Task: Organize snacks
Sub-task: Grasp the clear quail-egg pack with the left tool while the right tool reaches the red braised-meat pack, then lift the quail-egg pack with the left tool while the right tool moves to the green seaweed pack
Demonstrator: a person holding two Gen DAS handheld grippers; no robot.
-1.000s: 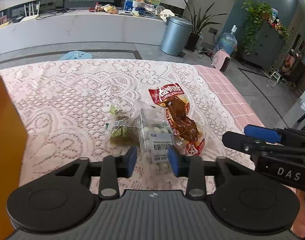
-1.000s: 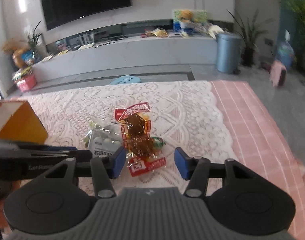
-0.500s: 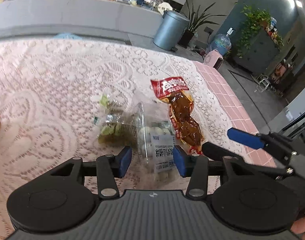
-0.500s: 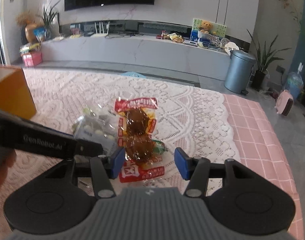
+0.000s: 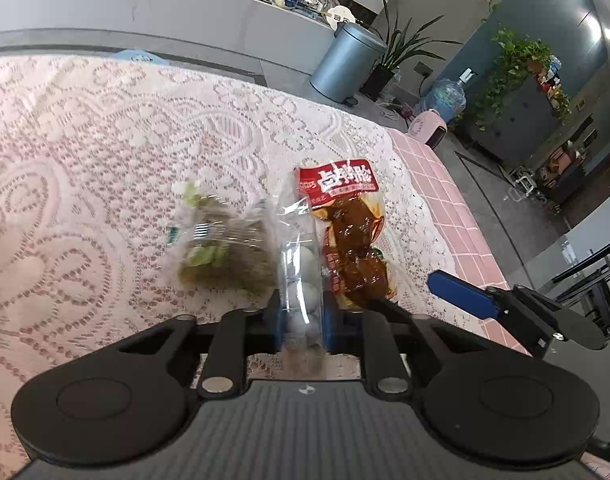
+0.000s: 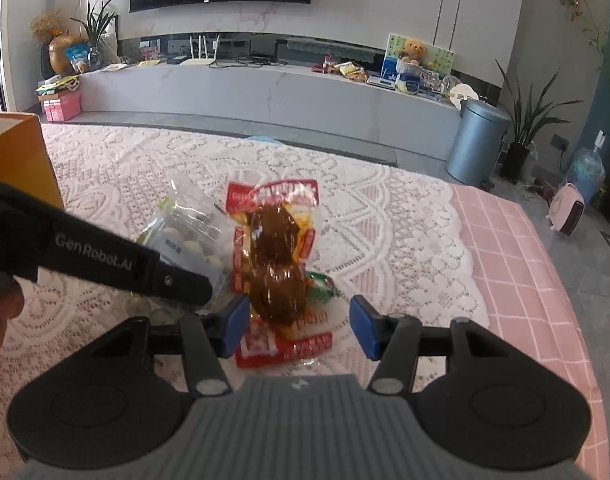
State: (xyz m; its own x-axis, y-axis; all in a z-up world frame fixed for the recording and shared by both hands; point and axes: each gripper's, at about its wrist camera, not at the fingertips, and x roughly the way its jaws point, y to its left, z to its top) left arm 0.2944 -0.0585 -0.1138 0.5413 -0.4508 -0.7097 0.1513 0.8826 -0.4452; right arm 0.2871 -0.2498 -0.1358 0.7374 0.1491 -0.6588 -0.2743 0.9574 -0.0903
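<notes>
Three snack packs lie together on the lace tablecloth (image 5: 105, 140). A clear pack of white balls (image 5: 301, 264) sits in the middle, and my left gripper (image 5: 303, 320) is closing on it, both blue pads pressing its near end. Left of it lies a green-brown pack (image 5: 225, 256). To its right is a red pack of brown meat (image 6: 277, 248), with its near end between the fingers of my open right gripper (image 6: 299, 326); the pads stand apart from it. The right gripper's blue fingertip (image 5: 461, 294) shows beside the red pack (image 5: 353, 248).
An orange box (image 6: 17, 160) stands at the table's left. A small green wrapper (image 6: 325, 284) peeks from under the red pack. The pink checked cloth (image 6: 525, 260) marks the table's right edge. A hand (image 6: 1, 320) holds the left gripper at the left border.
My left jaws have closed from wide apart onto the clear pack. Both grippers came lower and closer to the snacks. The right jaws kept their width.
</notes>
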